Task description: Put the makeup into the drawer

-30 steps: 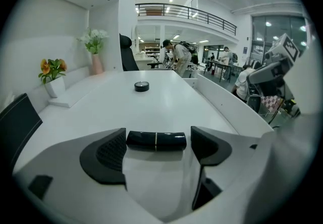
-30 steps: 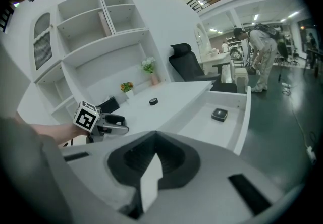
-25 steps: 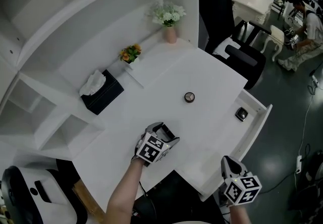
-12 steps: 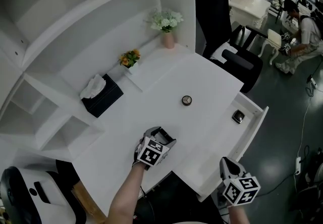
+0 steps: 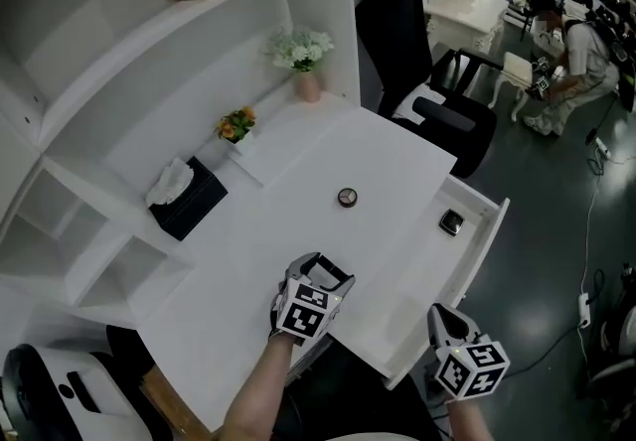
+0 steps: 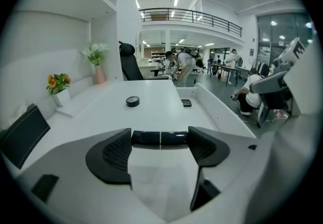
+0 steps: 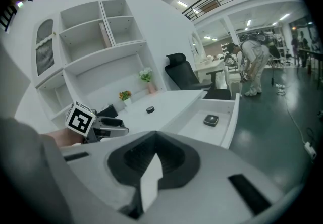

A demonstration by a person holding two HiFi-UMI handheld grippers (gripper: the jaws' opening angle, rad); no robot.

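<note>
My left gripper (image 5: pixel 326 266) hangs over the near part of the white desk (image 5: pixel 298 161), shut on a glossy black makeup tube (image 6: pixel 160 138). The tube lies crosswise between the pads, and the jaws have just closed a little on it. A round black compact (image 5: pixel 347 198) lies mid-desk, ahead of this gripper. A square black compact (image 5: pixel 451 222) lies in the open drawer (image 5: pixel 489 230) at the desk's right. My right gripper (image 5: pixel 445 316) is off the desk's near right corner, short of the drawer, shut and holding nothing.
A black tissue box (image 5: pixel 187 199), a small pot of orange flowers (image 5: pixel 237 124) and a pink vase of white flowers (image 5: pixel 301 57) line the back of the desk under white shelves. A black office chair (image 5: pixel 417 42) stands behind. A person (image 5: pixel 566 52) bends over at far right.
The left gripper has risen a little off the desk with the tube. The head view has swung, so the desk and drawer now sit further left.
</note>
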